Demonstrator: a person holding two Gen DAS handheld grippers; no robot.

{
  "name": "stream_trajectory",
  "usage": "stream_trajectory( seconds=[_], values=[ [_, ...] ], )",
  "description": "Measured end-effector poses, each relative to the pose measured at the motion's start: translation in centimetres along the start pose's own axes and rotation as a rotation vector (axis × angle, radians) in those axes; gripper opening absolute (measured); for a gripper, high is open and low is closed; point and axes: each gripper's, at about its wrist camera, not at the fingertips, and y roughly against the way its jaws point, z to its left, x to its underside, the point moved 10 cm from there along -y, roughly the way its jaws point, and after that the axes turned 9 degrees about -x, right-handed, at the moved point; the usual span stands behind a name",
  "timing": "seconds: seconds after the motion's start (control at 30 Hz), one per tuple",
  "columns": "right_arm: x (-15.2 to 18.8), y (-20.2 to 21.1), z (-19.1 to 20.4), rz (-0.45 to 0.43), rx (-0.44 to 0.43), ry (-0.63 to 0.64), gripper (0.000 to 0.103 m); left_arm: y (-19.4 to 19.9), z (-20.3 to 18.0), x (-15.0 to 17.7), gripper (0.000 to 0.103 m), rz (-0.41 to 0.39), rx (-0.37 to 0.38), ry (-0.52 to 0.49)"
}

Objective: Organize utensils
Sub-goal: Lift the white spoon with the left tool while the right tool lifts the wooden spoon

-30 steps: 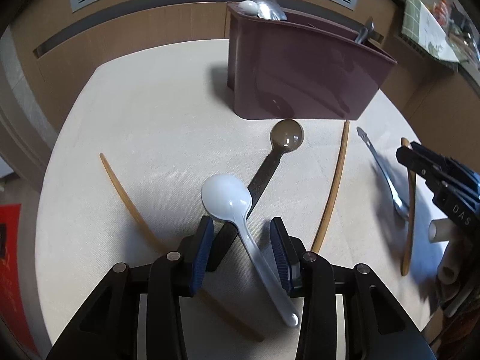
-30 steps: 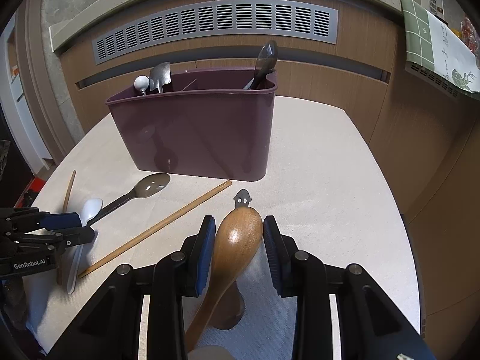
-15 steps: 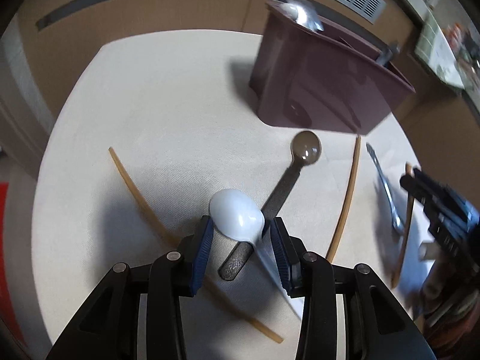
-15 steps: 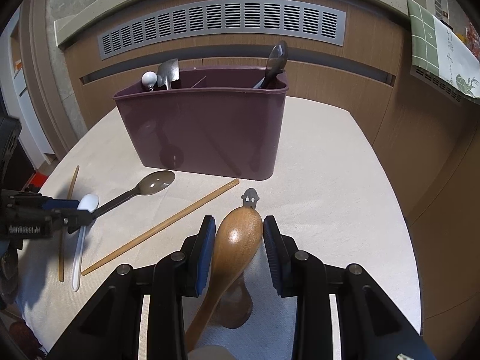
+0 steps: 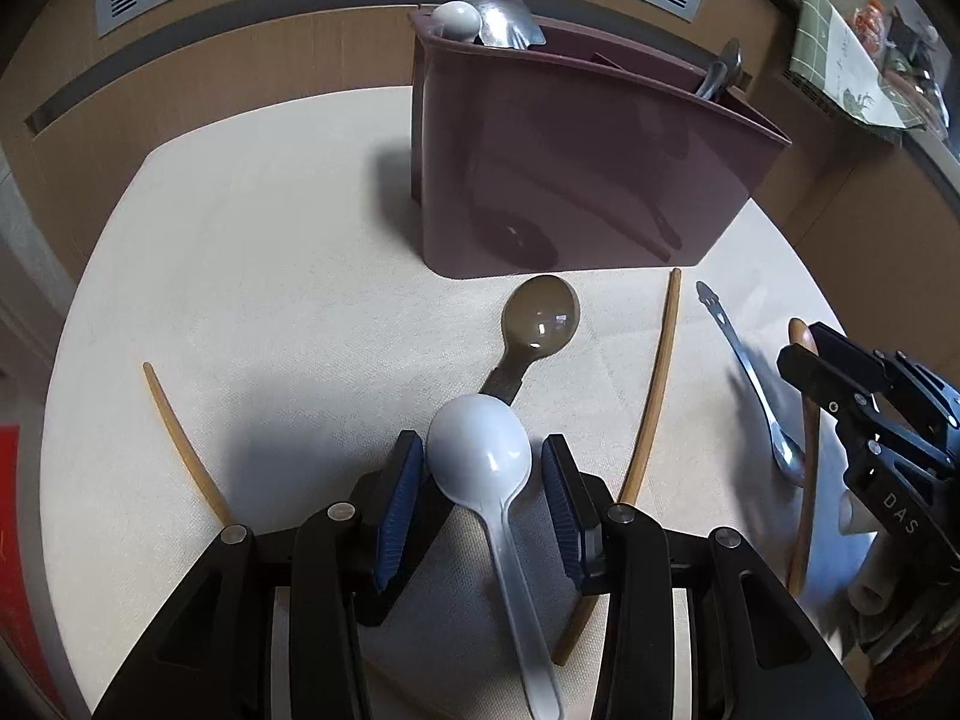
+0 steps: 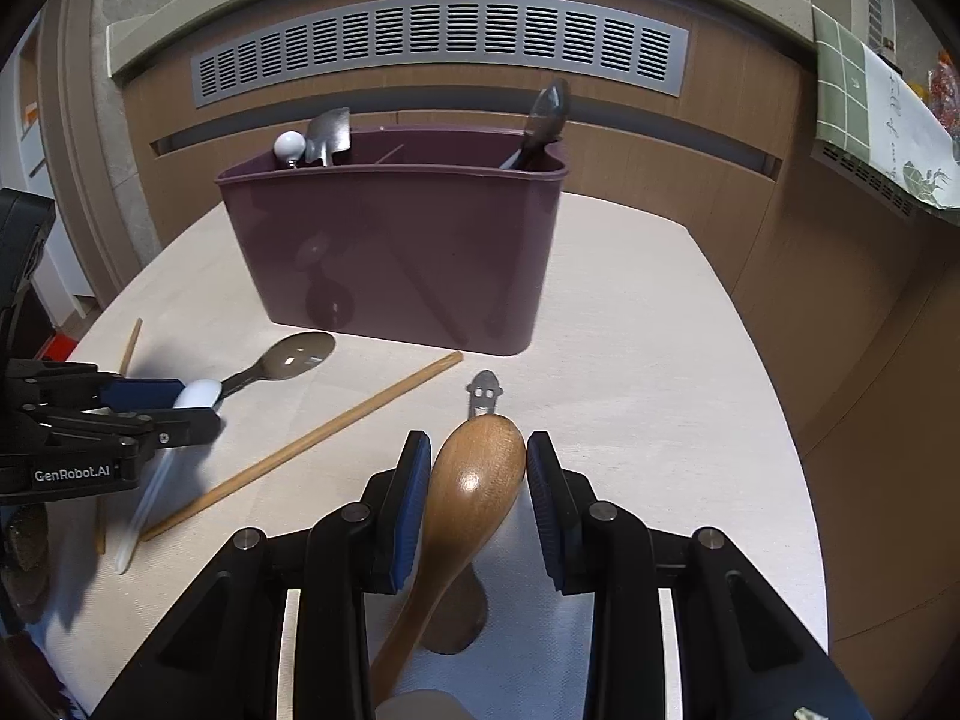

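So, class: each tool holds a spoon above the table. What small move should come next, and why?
Probably carry the white spoon, lifted in the left tool, up and over to the maroon caddy and lower it handle-first. The caddy's top is open, and spoons already stand inside it.

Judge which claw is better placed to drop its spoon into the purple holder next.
Right, probably: the right claw, clamping the wooden spoon, squarely faces the purple holder; the left claw sees it off-centre.
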Motion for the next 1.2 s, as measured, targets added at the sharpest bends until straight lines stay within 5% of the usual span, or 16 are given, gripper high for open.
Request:
stream_trajectory(
  seconds=[0.3,0.43,0.77,0.93,1.03,1.2],
  values=[
    [-0.8,1.1,0.5,-0.056,0.006,0.028,0.030,-0.3,-0.1,-0.4,0.035,-0.026,-0.059,0.019],
    [-1.2,2.0,0.6,-0.076,-0.013,0.041,0.030,0.3,0.5,-0.4,0.035,-0.045,0.012,0.093],
    [-2.2,2.9,1.3,-0.108,-0.037,0.048,0.030,7.2,0.4,-2.4,0.035,-0.279,0.019,0.079],
    [-2.7,3.5,1.5,-0.129,-0.034,0.060,0.030,9.2,0.4,-3.0,0.035,-0.330,0.052,0.090],
    [-4.6,5.2,1.3,-0.182,-0.035,0.051,0.027,12.5,0.3,-6.1,0.035,-0.440,0.088,0.082],
    [-14.1,12.7,1.0,-0.422,-0.012,0.091,0.026,22.3,-0.6,-14.7,0.035,-0.851,0.118,0.088]
  ],
)
